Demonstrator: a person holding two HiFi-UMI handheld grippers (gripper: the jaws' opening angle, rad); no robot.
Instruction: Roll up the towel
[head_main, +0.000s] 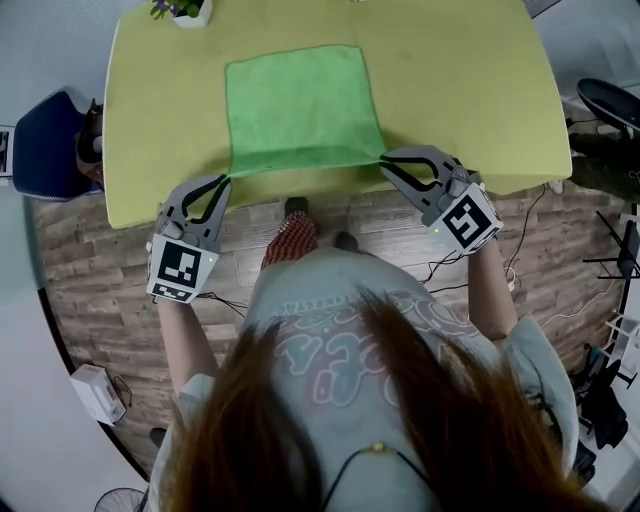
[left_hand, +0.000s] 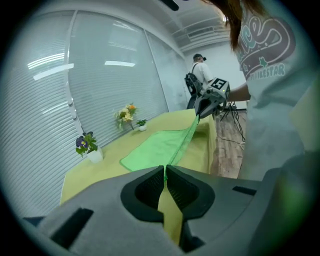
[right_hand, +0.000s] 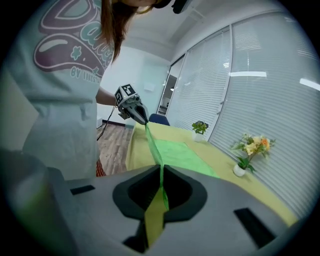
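A green towel (head_main: 300, 105) lies flat on the yellow-green table (head_main: 450, 90), with its near edge lifted off at the table's front edge. My left gripper (head_main: 228, 178) is shut on the towel's near left corner, and my right gripper (head_main: 383, 160) is shut on the near right corner. In the left gripper view the jaws (left_hand: 165, 170) pinch the towel's corner, and the towel (left_hand: 155, 147) stretches off to the right gripper (left_hand: 199, 115). In the right gripper view the jaws (right_hand: 161, 172) pinch the towel (right_hand: 180, 155), whose taut edge runs to the left gripper (right_hand: 143, 120).
A small potted plant (head_main: 185, 10) stands at the table's far left corner, and more flower pots (right_hand: 250, 150) stand along the window side. A blue chair (head_main: 45, 140) is left of the table. Another person (left_hand: 200, 75) stands at the back of the room.
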